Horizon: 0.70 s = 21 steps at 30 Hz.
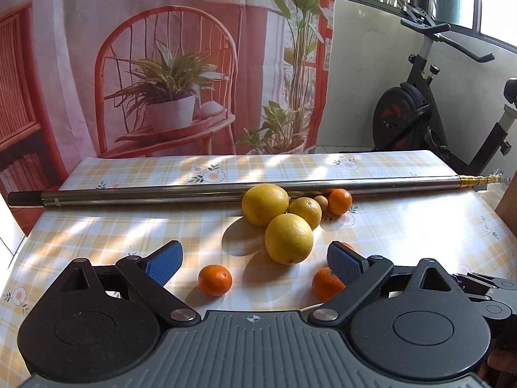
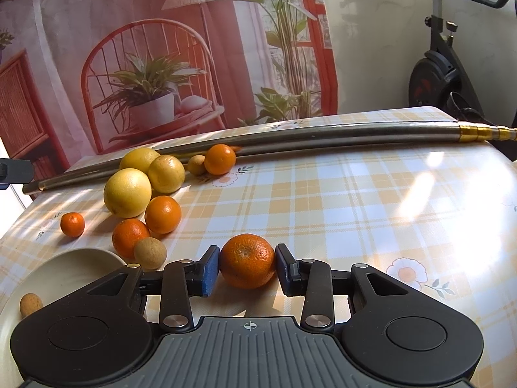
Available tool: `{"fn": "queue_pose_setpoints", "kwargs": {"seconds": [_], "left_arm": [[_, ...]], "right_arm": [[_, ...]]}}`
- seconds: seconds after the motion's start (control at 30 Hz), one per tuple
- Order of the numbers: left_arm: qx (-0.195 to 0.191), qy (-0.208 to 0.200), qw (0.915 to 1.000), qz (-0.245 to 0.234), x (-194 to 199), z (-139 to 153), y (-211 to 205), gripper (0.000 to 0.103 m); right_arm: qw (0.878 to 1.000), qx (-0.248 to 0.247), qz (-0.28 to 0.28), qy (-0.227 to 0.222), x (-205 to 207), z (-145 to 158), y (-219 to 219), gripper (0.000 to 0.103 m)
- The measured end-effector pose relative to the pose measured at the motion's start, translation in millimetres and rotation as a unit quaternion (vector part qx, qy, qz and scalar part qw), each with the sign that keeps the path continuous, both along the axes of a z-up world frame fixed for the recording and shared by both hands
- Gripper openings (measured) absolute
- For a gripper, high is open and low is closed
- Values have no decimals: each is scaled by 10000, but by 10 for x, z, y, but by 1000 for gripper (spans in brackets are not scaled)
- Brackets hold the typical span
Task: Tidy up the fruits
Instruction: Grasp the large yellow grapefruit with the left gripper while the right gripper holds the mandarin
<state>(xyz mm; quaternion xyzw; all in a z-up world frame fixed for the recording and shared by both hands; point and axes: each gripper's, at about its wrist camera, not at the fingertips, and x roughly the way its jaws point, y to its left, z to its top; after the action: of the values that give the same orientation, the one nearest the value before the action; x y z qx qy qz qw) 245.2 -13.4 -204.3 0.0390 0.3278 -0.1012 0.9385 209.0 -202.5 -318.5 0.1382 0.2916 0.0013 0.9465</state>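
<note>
At lower centre of the right wrist view, the right gripper clamps a mandarin between its blue pads. A cream plate sits lower left. The left gripper stands wide apart, empty, before a lemon. Farther back lies a metal pole.

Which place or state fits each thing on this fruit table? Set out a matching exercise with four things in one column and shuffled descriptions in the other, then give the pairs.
Things
1. right gripper
2. left gripper
3. metal pole
4. cream bowl

Descriptions
A. lies across the far side of the table
B. open, nothing between its pads
C. holds a small tan fruit
D. closed on a mandarin

Pairs: 1-D, 2-B, 3-A, 4-C
</note>
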Motion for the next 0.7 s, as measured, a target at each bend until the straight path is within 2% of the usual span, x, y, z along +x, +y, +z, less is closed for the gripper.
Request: {"fn": "queue_pose_setpoints", "kwargs": {"seconds": [0.1, 0.23, 0.37, 0.47, 0.7], "left_arm": [[8, 11, 9999, -138, 57, -13, -38, 96], [302, 70, 9990, -327, 164, -76, -171, 91], [203, 132, 9981, -569, 283, -126, -247, 88], [127, 275, 9982, -521, 440, -184, -287, 83], [-48, 551, 9981, -285, 751, -367, -322, 79]], "right_arm": [[9999, 120, -9, -25, -18, -16, -23, 34], [9996, 273, -48, -88, -55, -31, -57, 34], [9991, 386, -93, -122, -73, -38, -83, 34], [9989, 440, -98, -133, -76, -43, -95, 34], [9982, 565, -105, -158, -83, -62, -124, 34]]}}
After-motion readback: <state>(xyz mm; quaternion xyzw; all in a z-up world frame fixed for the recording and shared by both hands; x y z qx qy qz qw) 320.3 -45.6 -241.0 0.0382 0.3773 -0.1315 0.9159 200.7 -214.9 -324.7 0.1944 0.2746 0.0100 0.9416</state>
